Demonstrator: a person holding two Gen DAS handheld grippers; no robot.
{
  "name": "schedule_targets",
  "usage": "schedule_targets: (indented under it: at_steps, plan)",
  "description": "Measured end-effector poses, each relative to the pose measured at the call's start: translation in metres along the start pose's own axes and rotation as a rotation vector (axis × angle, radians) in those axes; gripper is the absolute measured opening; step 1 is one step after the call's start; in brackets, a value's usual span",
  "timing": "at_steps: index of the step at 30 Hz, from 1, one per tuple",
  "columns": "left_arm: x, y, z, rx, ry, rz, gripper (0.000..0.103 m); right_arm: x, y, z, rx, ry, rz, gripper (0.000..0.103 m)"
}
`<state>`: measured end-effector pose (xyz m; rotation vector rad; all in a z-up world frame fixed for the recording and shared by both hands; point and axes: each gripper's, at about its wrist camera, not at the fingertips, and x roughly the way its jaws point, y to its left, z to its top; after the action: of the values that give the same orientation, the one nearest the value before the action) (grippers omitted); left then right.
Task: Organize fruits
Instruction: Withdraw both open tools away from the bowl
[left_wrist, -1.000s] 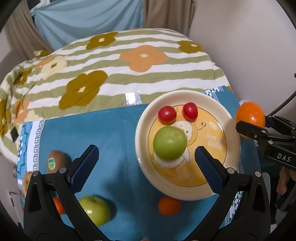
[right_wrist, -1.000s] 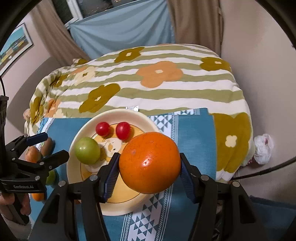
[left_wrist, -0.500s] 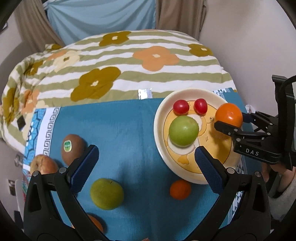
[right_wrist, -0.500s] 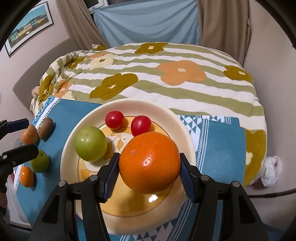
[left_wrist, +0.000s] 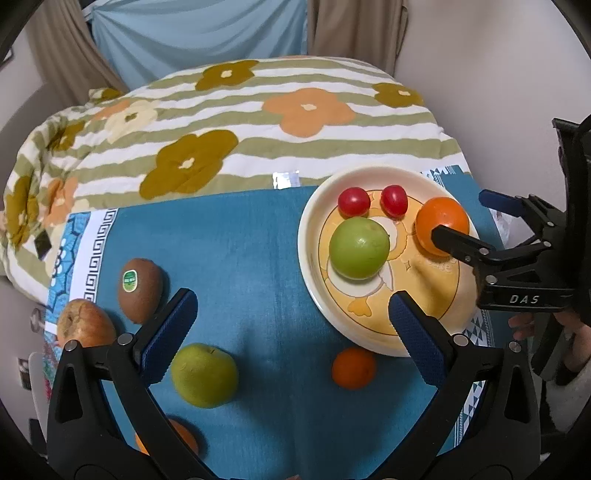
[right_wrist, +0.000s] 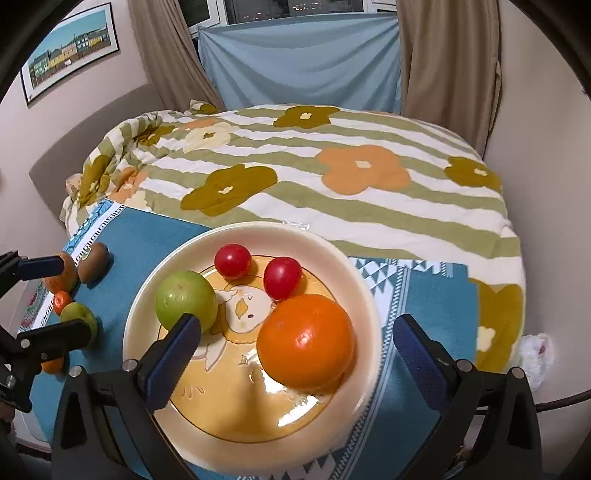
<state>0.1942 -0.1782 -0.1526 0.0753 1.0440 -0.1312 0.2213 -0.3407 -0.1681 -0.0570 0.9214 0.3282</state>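
Jaws of the right gripper (right_wrist: 295, 343) stand wide apart with the orange (right_wrist: 306, 340) sitting between them on the plate (right_wrist: 364, 291), touching neither blue pad; jaws of the left gripper (left_wrist: 291, 321) are just as wide and hold nothing, hanging over the blue cloth (left_wrist: 240, 236). That orange is glossy, deep in colour, round and slightly flattened, with a bright highlight on its skin, and it rests on the right side of the plate's yellow cartoon centre, just beside one of two red cherry tomatoes (right_wrist: 282, 272) (right_wrist: 233, 260). A pale green apple (right_wrist: 185, 300) lies on the plate's left side. From the left wrist view, the plate sits at the right of the cloth, with the right gripper's dark finger (left_wrist: 458, 243) crossing in front of the orange. Off the plate, on the cloth, lie a small tangerine (left_wrist: 353, 367) near the rim, a green pear (left_wrist: 204, 375), a kiwi (left_wrist: 140, 290) with a green sticker, a brownish pear (left_wrist: 85, 325) at the left edge, and another orange fruit (left_wrist: 177, 435) partly hidden behind the left gripper. A flowered striped quilt (left_wrist: 258, 122) covers the bed beyond
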Motion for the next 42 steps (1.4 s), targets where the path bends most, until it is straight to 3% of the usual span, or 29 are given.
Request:
schedule_targets:
  at_steps: [12, 22, 32, 42]
  plan:
    - [-0.040, 0.011, -0.004, -0.027, -0.066, 0.016, 0.103, -0.050, -0.002, -0.001, 0.065, -0.027, -0.031, 0.103]
    - [-0.097, 0.039, -0.019, -0.086, -0.150, 0.065, 0.103, -0.092, 0.025, 0.003, 0.034, -0.065, -0.023, 0.103]
    - [-0.144, 0.105, -0.046, -0.191, -0.211, 0.148, 0.103, -0.109, 0.073, 0.017, 0.011, -0.066, 0.005, 0.103]
    - [-0.149, 0.186, -0.069, -0.244, -0.153, 0.137, 0.103, -0.089, 0.144, 0.030, 0.018, 0.008, 0.032, 0.103]
